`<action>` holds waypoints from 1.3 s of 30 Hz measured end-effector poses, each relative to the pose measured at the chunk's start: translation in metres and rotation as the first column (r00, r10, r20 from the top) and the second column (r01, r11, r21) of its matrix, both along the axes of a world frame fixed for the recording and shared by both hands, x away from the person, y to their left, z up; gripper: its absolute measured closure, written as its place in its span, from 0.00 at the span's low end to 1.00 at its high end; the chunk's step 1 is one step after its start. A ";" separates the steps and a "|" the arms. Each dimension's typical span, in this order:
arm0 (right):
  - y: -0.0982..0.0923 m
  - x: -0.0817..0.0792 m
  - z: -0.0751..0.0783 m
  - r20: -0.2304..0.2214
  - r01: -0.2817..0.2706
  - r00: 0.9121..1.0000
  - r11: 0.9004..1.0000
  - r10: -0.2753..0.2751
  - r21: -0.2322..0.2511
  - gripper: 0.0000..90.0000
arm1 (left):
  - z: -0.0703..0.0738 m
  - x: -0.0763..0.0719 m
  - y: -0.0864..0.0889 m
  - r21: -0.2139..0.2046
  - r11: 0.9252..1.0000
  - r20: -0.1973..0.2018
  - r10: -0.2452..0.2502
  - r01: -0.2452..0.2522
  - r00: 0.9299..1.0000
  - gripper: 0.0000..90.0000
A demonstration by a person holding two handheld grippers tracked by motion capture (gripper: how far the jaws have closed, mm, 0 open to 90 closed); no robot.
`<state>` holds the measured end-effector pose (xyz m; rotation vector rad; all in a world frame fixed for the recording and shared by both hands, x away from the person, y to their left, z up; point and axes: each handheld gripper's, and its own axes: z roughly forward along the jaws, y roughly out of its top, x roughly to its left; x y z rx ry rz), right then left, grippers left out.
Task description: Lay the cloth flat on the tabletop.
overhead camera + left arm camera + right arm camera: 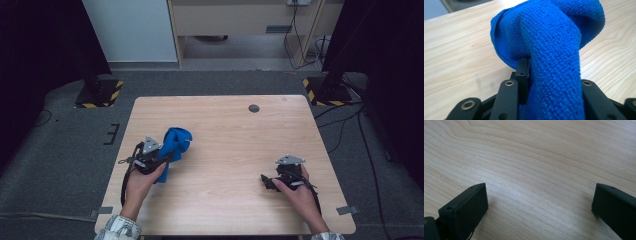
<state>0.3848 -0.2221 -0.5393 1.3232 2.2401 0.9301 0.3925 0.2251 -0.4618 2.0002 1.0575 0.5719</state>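
Observation:
A bunched blue microfibre cloth (174,144) sits at the left of the wooden table (230,130). My left gripper (162,159) is shut on the blue cloth, which drapes over and between its jaws. In the left gripper view the cloth (554,50) bulges up in folds in front of the camera, with one black jaw showing beside it. My right gripper (268,183) rests low over the table at the right, apart from the cloth. Its jaws stand wide open in the right gripper view (539,200), with bare wood between them.
A small dark round disc (254,108) is set in the table near its far edge. Two black stands with yellow-striped bases (100,95) (325,92) rise off the table's far corners. Cables lie on the grey floor at the right.

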 end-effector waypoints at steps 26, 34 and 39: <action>0.000 0.000 0.001 0.004 0.033 0.999 0.999 -0.033 0.000 0.07 | -0.025 0.017 -0.154 0.052 0.970 -0.036 -0.234 0.236 0.971 0.73; -0.003 0.000 0.002 0.019 0.034 0.999 0.999 -0.034 0.002 0.13 | -0.046 0.017 -0.162 0.082 0.969 -0.081 -0.225 0.231 0.971 0.71; -0.006 -0.002 0.005 0.010 0.027 1.000 1.000 -0.027 0.007 0.19 | -0.059 0.014 -0.170 0.110 0.965 -0.103 -0.228 0.239 0.968 0.49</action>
